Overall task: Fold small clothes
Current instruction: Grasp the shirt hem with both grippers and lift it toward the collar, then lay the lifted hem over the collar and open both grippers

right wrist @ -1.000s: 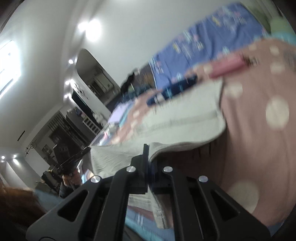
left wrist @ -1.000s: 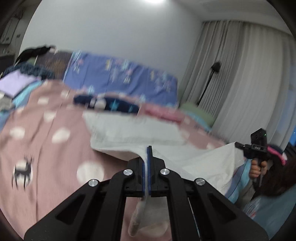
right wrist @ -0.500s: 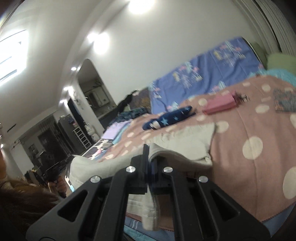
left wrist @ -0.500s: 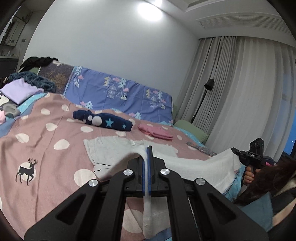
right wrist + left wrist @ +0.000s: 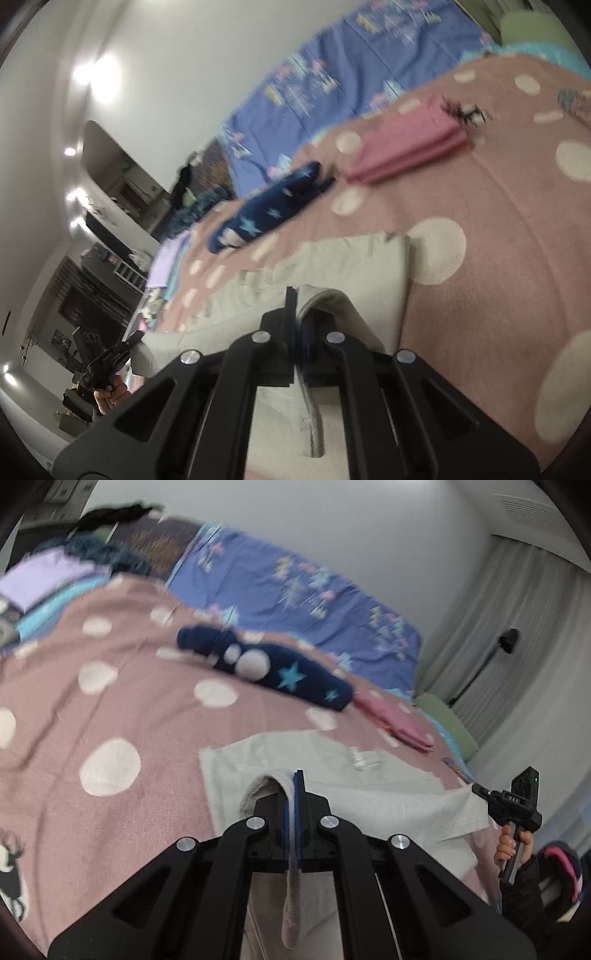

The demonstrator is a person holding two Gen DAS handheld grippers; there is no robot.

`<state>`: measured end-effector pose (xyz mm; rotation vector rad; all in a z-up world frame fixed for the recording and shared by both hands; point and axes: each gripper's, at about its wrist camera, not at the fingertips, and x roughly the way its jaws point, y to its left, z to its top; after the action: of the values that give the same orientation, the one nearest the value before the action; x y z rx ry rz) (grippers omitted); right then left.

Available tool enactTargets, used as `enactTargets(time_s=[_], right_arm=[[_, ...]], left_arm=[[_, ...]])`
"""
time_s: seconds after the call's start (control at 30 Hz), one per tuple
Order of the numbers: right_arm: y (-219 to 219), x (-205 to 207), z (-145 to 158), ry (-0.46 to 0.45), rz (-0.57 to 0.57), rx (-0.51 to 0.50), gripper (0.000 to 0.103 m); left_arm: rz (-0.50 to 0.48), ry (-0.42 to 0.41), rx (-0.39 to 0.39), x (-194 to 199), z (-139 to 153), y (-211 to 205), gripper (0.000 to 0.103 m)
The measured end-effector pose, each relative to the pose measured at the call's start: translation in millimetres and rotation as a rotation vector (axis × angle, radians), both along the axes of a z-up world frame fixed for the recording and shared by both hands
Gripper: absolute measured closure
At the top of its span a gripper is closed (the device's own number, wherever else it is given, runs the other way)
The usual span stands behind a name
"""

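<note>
Pink dotted bedspread (image 5: 122, 686) lies beyond both hand-held grippers, left (image 5: 294, 775) and right (image 5: 293, 291), each clenched on the grey garment (image 5: 388, 794), probably soft, limp cotton; edge corners suit gripping.

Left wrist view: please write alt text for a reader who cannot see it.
The left gripper is shut on an edge of a grey garment lying on a pink dotted bedspread. At the right a hand holds the right gripper at the garment's other corner. Behind lie a navy star garment and a folded pink one.
</note>
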<state>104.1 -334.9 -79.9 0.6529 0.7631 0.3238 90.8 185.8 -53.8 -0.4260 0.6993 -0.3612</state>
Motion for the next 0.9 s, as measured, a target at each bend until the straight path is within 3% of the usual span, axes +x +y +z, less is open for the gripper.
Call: enactTargets(time_s=[0.1, 0.23, 0.3, 0.37, 0.53, 0.6, 0.7, 0.9], right_arm=[[-2, 18, -31, 0.072, -0.017, 0.007, 0.100], [-8, 12, -38, 0.083, -0.018, 0.025, 0.094], [-9, 0, -33, 0.078, 0.005, 0.003, 0.093], [-9, -10, -26, 0.071, 0.025, -0.037, 0.089], [-10, -34, -28, 0.085, 0.076, -0.084, 0.086], [-9, -37, -30, 0.088, 0.082, -0.110, 0.090], [-10, -36, -27, 0.082, 0.078, -0.092, 0.094], [-29, -9, 5, 0.003, 0.025, 0.103, 0.096]], left_arm=[[0.026, 0.114, -0.012, 28, -37, 2, 0.102], [0.021, 0.151, -0.039, 31, -54, 6, 0.097], [0.001, 0.159, -0.042, 25, -50, 9, 0.077], [-0.005, 0.147, -0.035, 14, -44, 12, 0.066], [-0.051, 0.154, 0.028, -13, -40, 10, 0.070], [-0.044, 0.169, 0.077, -16, -40, 7, 0.098], [-0.029, 0.177, 0.117, -16, -38, 3, 0.098], [-0.019, 0.124, 0.127, 4, -4, -3, 0.098]])
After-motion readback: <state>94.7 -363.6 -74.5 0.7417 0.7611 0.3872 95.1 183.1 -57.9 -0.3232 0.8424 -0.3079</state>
